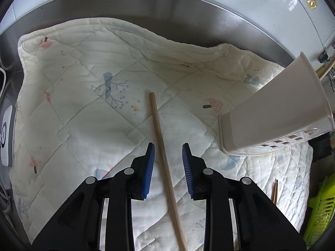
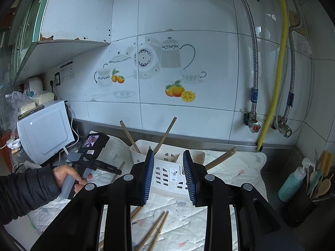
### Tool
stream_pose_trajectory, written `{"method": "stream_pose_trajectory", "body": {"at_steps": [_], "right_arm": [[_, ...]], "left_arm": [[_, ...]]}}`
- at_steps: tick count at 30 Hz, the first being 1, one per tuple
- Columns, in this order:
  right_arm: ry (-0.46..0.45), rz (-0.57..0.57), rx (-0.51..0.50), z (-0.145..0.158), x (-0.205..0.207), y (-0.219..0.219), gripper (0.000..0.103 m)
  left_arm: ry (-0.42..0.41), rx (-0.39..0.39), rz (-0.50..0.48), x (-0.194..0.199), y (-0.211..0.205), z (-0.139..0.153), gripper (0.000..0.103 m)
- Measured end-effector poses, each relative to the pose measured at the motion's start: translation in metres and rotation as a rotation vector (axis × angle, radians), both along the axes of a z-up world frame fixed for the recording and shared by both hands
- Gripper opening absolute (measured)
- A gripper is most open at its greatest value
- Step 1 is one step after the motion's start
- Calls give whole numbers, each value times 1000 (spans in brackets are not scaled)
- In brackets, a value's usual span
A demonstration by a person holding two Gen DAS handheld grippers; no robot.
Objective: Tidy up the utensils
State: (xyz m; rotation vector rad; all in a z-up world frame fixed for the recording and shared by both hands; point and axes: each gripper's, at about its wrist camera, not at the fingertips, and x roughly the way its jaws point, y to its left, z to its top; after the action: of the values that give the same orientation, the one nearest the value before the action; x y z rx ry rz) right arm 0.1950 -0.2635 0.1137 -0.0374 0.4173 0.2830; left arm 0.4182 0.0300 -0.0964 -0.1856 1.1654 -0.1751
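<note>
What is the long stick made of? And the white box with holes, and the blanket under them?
The chopstick looks like bamboo or wood: pale tan, matte, with fine lengthwise grain. The white utensil holder seems to be plastic: smooth, slightly glossy, with neat moulded slots. The quilted mat looks like soft cotton fabric: stitched diamond lines, wrinkles and printed mushrooms.

I get soft, even daylight in both views, a little dim and cool. The white wall tiles throw pale window glare near the yellow hose. On the quilted mat a faint shadow pools just ahead of my left gripper. Fisheye bending curves the steel counter edge above the mat, and the corners go black. Focus stays sharp.
</note>
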Motion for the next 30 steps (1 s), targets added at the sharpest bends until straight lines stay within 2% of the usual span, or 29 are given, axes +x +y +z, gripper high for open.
{"method": "stream_pose_trajectory", "body": {"at_steps": [4, 9, 10, 14, 18, 22, 30], "right_arm": [[0, -1, 0, -1, -1, -1, 28], [4, -9, -3, -2, -1, -4, 28], [5, -12, -1, -3, -1, -5, 28], [7, -17, 5, -3, -2, -7, 28], [0, -21, 1, 0, -6, -6, 28], [-17, -23, -7, 5, -13, -5, 28], [-49, -28, -6, 13, -31, -4, 28]], "left_arm": [[29, 29, 11, 6, -9, -8, 26], [30, 74, 25, 12, -14, -11, 11], [28, 76, 26, 12, -14, -10, 8], [-7, 41, 32, 10, -11, -3, 7], [-75, -16, 49, -2, -4, 14, 6], [-187, -60, 55, -25, 1, 43, 5], [-392, -105, 31, -78, 12, 95, 5]]}}
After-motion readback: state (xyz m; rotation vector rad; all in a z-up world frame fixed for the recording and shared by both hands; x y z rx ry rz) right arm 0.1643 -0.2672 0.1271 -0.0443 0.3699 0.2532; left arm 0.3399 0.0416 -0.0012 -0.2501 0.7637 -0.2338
